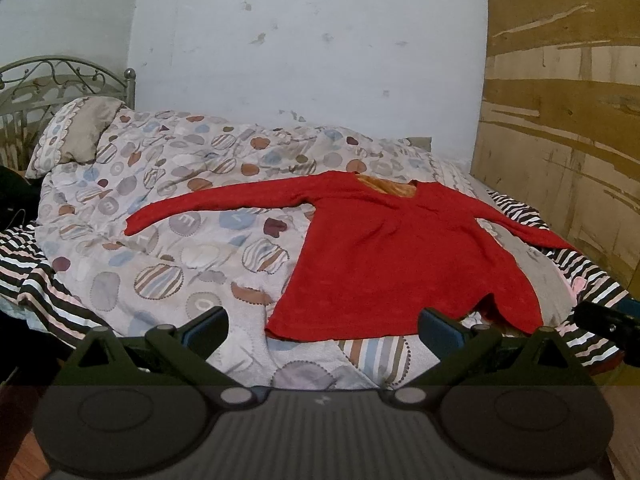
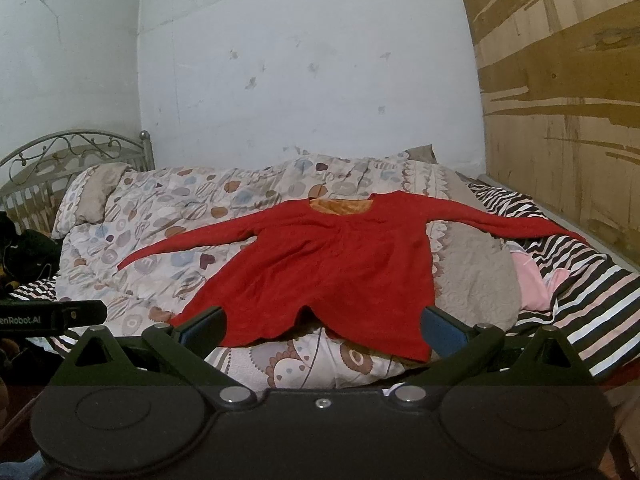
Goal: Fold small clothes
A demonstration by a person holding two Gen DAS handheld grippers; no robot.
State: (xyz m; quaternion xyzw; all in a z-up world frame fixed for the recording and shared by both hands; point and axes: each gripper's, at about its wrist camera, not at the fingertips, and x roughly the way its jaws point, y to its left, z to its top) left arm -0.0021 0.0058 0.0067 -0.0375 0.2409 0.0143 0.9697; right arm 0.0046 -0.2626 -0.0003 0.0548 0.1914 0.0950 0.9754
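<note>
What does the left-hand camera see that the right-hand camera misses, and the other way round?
Only the left wrist view shows the right gripper's dark body at its right edge. Only the right wrist view shows the left gripper's body with white lettering at its left edge, and much more of the pink cloth. Both show the red top spread flat, sleeves out, on the patterned quilt, and each view's own fingers wide apart, holding nothing.

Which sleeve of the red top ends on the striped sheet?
The sleeve toward the wooden wall; its cuff lies on the striped sheet, while the other sleeve lies on the patterned quilt.
</note>
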